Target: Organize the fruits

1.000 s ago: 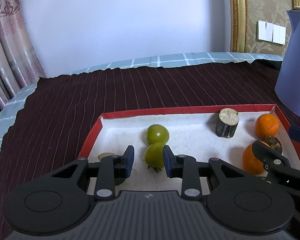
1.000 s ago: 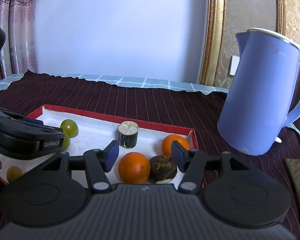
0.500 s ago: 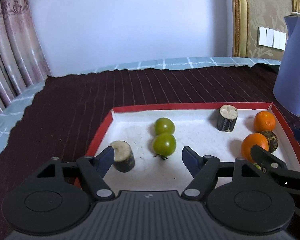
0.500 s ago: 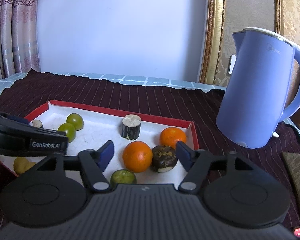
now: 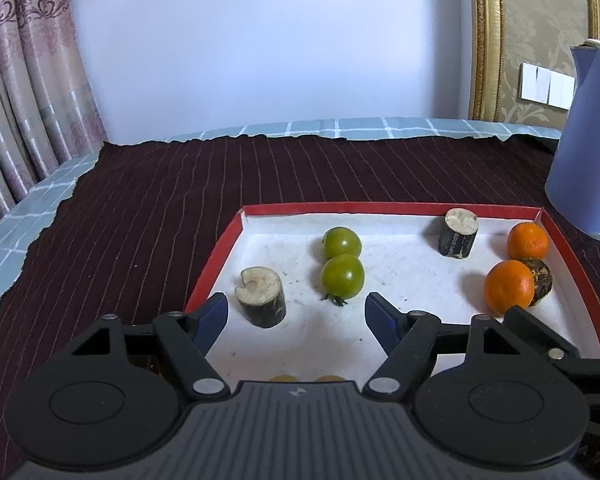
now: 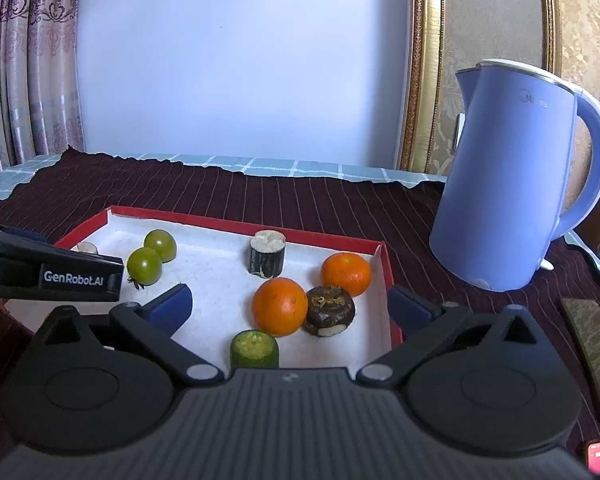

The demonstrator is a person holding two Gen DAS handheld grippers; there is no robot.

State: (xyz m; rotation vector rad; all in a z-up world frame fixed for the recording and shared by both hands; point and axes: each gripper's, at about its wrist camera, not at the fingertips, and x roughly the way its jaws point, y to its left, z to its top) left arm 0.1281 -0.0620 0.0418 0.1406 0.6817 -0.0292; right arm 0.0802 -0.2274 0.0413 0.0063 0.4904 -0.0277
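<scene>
A red-rimmed white tray (image 5: 214,264) (image 6: 374,246) holds the fruit. Two green tomatoes (image 5: 342,276) (image 6: 145,266) touch at its left middle. Two oranges (image 5: 509,288) (image 6: 280,306) and a dark brown fruit (image 6: 330,312) cluster at the right. Two dark sugarcane stubs (image 5: 261,296) (image 6: 267,259) stand upright. A cut green piece (image 6: 255,349) lies near the front. My left gripper (image 5: 296,316) is open and empty, just behind the near tomato. My right gripper (image 6: 290,306) is open and empty around the orange cluster.
A blue kettle (image 6: 516,208) (image 5: 588,152) stands right of the tray on a dark striped cloth (image 5: 148,208). A brown flat object (image 6: 596,344) lies at the far right. Two yellowish fruits (image 5: 302,379) peek out below the left gripper.
My left gripper opened, letting go of the near green tomato, and drew back and up. My right gripper opened wider and pulled back too, revealing the cut green piece.
</scene>
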